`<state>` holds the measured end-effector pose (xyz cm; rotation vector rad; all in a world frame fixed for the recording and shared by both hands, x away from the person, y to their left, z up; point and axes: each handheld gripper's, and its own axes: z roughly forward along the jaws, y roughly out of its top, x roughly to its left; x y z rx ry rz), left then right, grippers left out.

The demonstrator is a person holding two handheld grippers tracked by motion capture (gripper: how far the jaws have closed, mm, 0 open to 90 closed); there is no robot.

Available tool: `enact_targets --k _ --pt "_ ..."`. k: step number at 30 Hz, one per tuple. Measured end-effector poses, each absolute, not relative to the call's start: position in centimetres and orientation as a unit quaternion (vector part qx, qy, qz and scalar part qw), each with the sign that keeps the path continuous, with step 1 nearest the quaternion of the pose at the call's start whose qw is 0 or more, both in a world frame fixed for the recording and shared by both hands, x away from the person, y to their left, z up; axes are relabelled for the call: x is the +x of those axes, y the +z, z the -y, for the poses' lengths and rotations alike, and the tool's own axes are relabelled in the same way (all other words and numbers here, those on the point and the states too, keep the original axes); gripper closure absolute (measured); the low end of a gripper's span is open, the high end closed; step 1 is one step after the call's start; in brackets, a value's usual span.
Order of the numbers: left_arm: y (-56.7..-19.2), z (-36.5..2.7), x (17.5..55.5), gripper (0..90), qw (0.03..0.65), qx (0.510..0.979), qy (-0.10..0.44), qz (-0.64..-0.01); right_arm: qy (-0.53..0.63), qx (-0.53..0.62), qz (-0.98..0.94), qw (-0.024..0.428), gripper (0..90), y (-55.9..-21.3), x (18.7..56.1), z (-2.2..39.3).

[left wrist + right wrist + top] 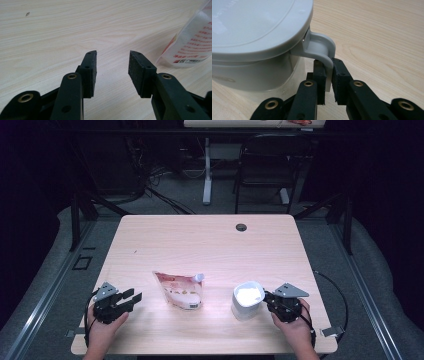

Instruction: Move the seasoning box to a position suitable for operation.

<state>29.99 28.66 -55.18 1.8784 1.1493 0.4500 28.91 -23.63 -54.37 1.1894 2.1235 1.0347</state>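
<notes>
Right claw (328, 75) pinches the handle (323, 47) of a lidded white jug (246, 299); left claw (112, 65) rests half-open and empty beside a pouch (181, 290) on the tabletop (200, 245).

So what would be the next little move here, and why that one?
Probably the left gripper should slide toward the pouch and close on it. Its jaws stand open over bare table, the pouch just beside them, while the right gripper is clamped on the handle of the white jug, which looks steadied already.
</notes>
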Motion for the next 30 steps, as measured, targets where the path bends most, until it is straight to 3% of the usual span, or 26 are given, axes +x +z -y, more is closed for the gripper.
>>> enact_targets --k 16,30 --pt "-55.2 -28.8 30.0 58.3 0.43 0.753 0.182 -0.463 0.388 0.443 -0.772 0.241 79.4 -54.5 27.6 23.4" --pt "-55.2 -28.8 30.0 58.5 0.433 0.752 0.184 -0.463 0.391 0.435 -0.776 0.234 82.9 -54.1 26.3 23.6"
